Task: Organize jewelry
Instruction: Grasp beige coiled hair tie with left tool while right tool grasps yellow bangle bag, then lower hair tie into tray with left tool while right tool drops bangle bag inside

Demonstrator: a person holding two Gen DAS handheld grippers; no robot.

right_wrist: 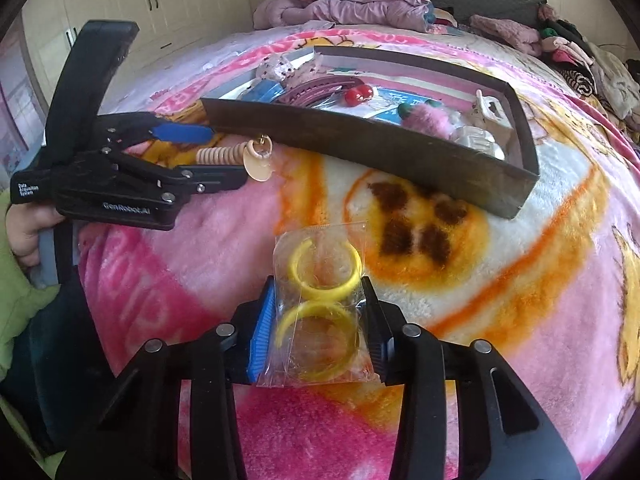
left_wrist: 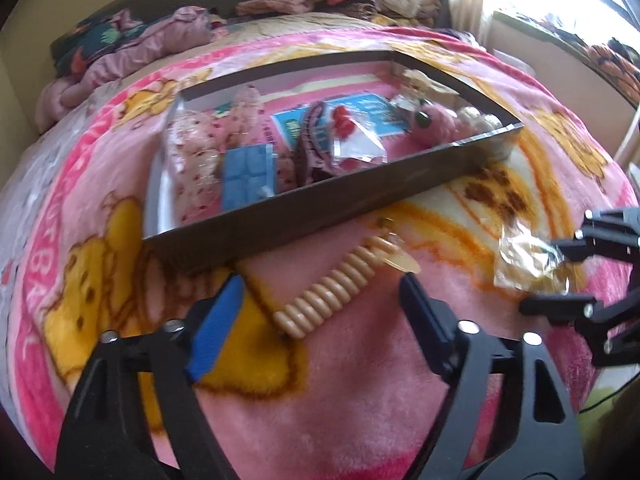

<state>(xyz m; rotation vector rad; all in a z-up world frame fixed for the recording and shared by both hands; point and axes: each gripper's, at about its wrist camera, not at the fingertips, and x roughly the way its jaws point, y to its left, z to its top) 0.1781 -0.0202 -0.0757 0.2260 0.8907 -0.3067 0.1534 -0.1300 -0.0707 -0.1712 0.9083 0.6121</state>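
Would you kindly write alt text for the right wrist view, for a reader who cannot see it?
The right gripper pinches a clear bag of yellow hoop earrings on a pink cartoon blanket. To the left, the left gripper straddles a beige beaded earring beside a dark tray filled with hair accessories.

The left tool hangs over a pink blanket on a bed, its jaws apart. A tan ribbed earring lies on the blanket between the two fingers, and neither finger touches it. Just behind it stands a dark box full of hair clips and little bags. At the right edge, the right tool is at a clear bag.
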